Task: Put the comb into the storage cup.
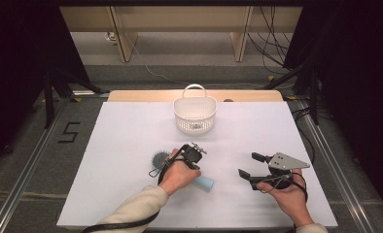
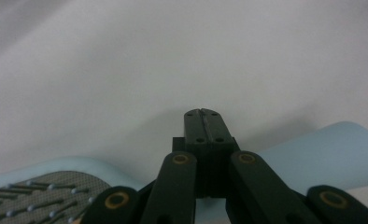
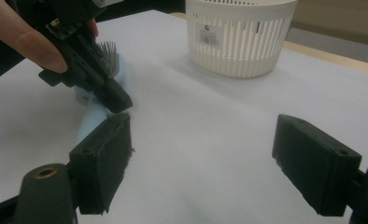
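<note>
A light blue hairbrush lies on the white table cover, its round bristled head (image 1: 157,159) to the left and its handle (image 1: 205,183) poking out to the right of the person's left hand. My left gripper (image 2: 203,114) points down over the brush's neck, jaws closed flat against each other with nothing seen between them. In the right gripper view its black tip (image 3: 116,100) rests right at the brush (image 3: 95,119); whether it presses on it I cannot tell. My right gripper (image 1: 249,164) rests to the right, jaws wide apart and empty (image 3: 203,163).
A white slotted basket (image 1: 195,116) with a handle stands at the back middle of the table (image 1: 131,131); its wall (image 3: 240,42) carries a small label. Bare cover lies between the two grippers. Metal rails, stands and cables run along the floor on both sides.
</note>
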`<state>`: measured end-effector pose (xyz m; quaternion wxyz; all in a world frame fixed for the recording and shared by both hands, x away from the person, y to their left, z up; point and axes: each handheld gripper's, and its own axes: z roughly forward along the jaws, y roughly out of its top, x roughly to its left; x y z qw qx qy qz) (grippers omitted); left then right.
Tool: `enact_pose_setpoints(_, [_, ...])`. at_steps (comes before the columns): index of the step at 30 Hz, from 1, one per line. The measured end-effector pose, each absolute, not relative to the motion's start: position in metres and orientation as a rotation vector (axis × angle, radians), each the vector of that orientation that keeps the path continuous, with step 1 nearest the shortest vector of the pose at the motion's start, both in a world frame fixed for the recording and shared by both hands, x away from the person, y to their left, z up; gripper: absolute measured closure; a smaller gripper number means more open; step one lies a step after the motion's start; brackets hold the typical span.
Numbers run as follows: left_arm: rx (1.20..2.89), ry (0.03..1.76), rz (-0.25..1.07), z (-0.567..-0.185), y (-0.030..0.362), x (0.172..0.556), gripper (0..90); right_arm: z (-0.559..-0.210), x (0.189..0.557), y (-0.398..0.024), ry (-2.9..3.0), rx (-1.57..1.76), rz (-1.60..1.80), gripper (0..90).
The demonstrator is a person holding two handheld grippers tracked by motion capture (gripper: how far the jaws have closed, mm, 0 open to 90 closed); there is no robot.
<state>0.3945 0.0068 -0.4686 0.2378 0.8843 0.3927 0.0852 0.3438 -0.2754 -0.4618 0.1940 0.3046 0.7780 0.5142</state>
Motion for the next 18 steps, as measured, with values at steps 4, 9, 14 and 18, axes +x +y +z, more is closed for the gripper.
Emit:
enact_pose_setpoints(4, [2.439,1.060,0.220,-0.468,0.009,0.389,89.8,-0.462,0.344,-0.275,2.182,0.854,1.442,20.9])
enact_pose_setpoints(9, [2.476,1.019,0.208,-0.468,0.014,0.377,89.8,-0.462,0.344,-0.276,2.180,0.859,1.444,20.9])
enact_pose_setpoints(14, [2.512,0.978,0.183,-0.468,0.025,0.364,89.8,-0.462,0.344,-0.275,2.181,0.860,1.442,20.9])
enact_pose_setpoints(18, [2.532,0.952,0.166,-0.468,0.034,0.354,89.8,-0.462,0.344,-0.275,2.178,0.862,1.443,20.9])
